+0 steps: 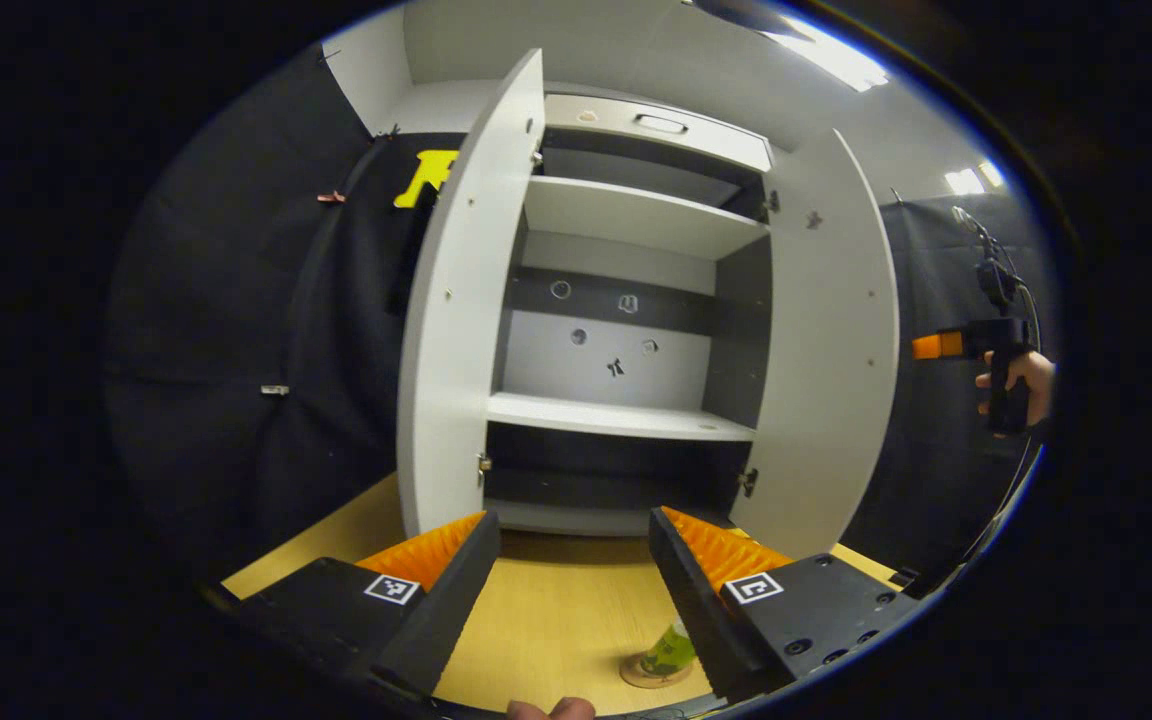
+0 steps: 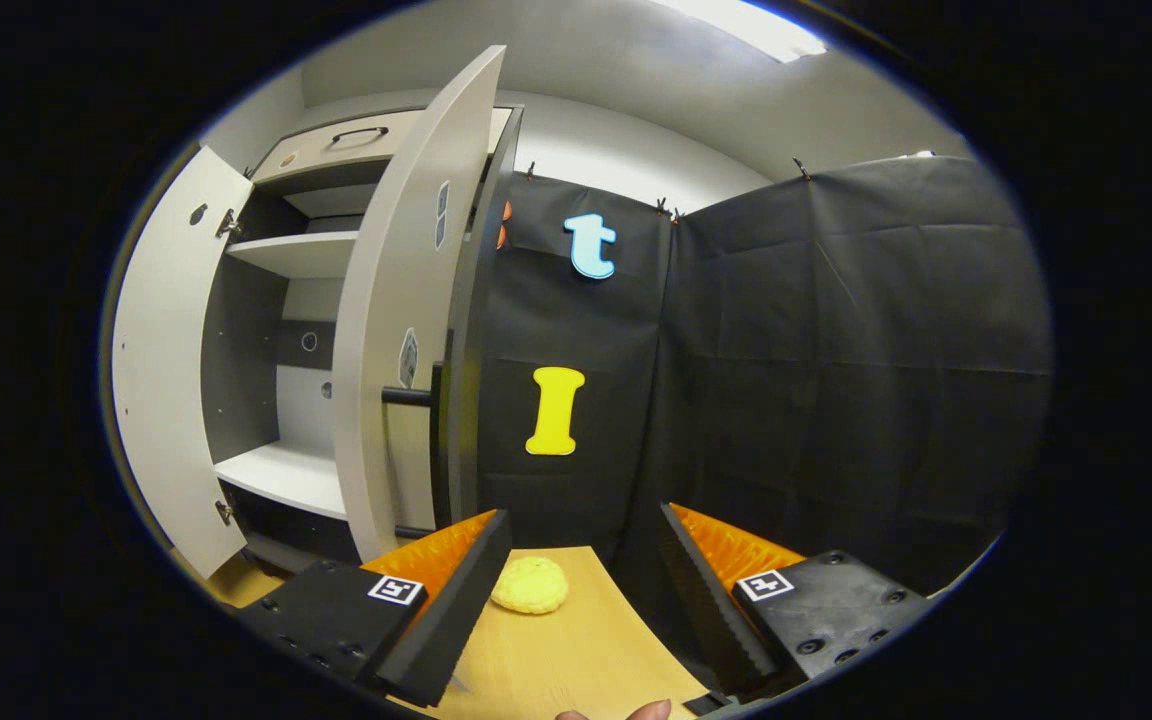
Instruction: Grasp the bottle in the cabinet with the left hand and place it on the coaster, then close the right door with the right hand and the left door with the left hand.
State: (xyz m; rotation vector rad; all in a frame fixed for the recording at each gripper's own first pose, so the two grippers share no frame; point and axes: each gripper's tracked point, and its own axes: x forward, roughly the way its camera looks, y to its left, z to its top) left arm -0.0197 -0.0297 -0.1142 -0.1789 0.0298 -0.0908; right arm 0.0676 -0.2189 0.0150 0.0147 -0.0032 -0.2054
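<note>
The white cabinet (image 1: 626,415) stands with both doors swung wide, left door (image 1: 461,320) and right door (image 1: 826,360). Its shelves are bare. A green bottle (image 1: 671,650) stands on a round coaster (image 1: 651,675) on the wooden table, partly hidden by a finger of my left gripper (image 1: 566,590). That gripper is open and holds nothing. In the right gripper view, my right gripper (image 2: 581,590) is open beside the right door (image 2: 401,330), whose dark handle (image 2: 406,396) faces it. Far right in the left gripper view, a hand holds the right gripper (image 1: 976,345).
A yellow round object (image 2: 530,585) lies on the wooden table (image 2: 576,640) by the right gripper's fingers. Black cloth walls close in both sides. A drawer with a handle (image 1: 661,123) tops the cabinet. The left door (image 2: 161,380) is seen edge-on at the far left.
</note>
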